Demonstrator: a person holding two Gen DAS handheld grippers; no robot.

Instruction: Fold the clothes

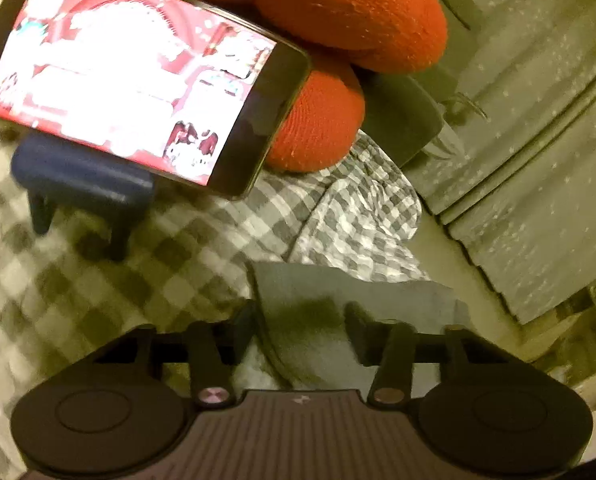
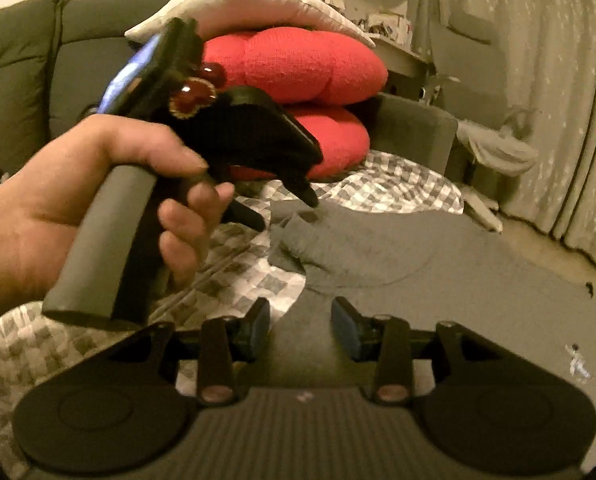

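A grey garment (image 2: 397,252) lies spread on a grey-and-white checked blanket (image 2: 397,188); its rumpled left edge shows near the middle of the right wrist view. My left gripper (image 2: 286,211), held by a bare hand (image 2: 78,184), hovers at that edge with its fingertips apart. In its own view the left gripper (image 1: 299,312) stands open over the grey garment (image 1: 337,292), with a clear gap between the fingers. My right gripper (image 2: 301,306), with blue pads, is open above the cloth nearer me. It also shows at the left as the right gripper (image 1: 78,240), over the blanket.
Two red cushions (image 2: 298,68) and a white pillow (image 2: 258,4) are stacked against a dark grey sofa (image 2: 18,60) behind the blanket. A lit phone (image 1: 130,76) rides on the right gripper. Grey curtains (image 2: 537,80) hang on the right, with pale floor below.
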